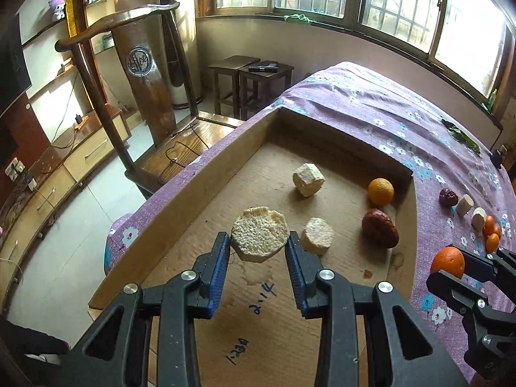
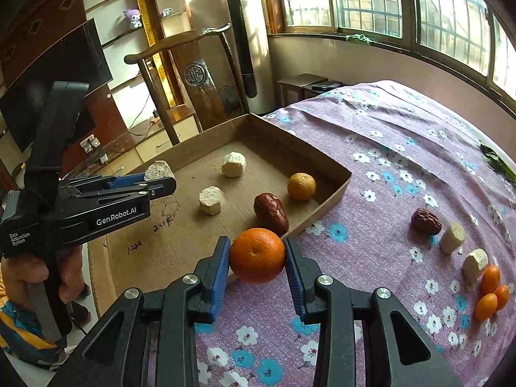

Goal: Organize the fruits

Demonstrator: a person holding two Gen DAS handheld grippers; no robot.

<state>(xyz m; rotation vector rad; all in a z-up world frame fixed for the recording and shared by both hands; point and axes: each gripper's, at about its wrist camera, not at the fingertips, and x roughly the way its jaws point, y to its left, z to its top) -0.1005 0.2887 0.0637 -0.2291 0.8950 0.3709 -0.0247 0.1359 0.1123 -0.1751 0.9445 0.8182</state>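
My left gripper [image 1: 258, 243] is shut on a pale, crumbly chunk [image 1: 259, 238] and holds it above the floor of the shallow cardboard box [image 1: 180, 193]. In the box lie two more pale chunks [image 1: 308, 179] [image 1: 317, 236], an orange [image 1: 381, 191] and a dark red date [image 1: 379, 227]. My right gripper [image 2: 258, 258] is shut on an orange [image 2: 257, 254], hanging over the purple flowered cloth [image 2: 371, 161] just outside the box's near right wall [image 2: 322, 209]. On the cloth to the right lie a date [image 2: 425, 221], two pale chunks [image 2: 453, 238] [image 2: 474, 263] and three small kumquats [image 2: 491, 290].
A wooden chair [image 1: 154, 103] stands beyond the table's left edge, with two dark stools [image 1: 251, 80] behind it. Green leaves [image 2: 498, 163] lie at the cloth's far right. A person's hand [image 2: 29, 277] grips the left tool's handle.
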